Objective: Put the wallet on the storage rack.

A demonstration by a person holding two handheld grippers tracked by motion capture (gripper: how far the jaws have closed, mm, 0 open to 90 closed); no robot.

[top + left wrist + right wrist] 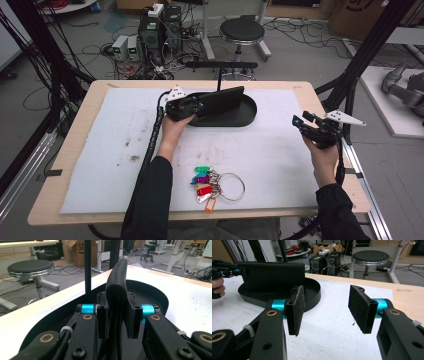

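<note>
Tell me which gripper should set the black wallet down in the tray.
Left. The left gripper is already clamped on the black wallet above the black tray; the right gripper hangs open, off to the side.

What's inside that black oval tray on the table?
A flat black wallet-like case stands on edge in the black tray, clamped at one end by the left hand-held gripper. The case hides the tray floor beneath and behind it, so anything there cannot be seen.
</note>
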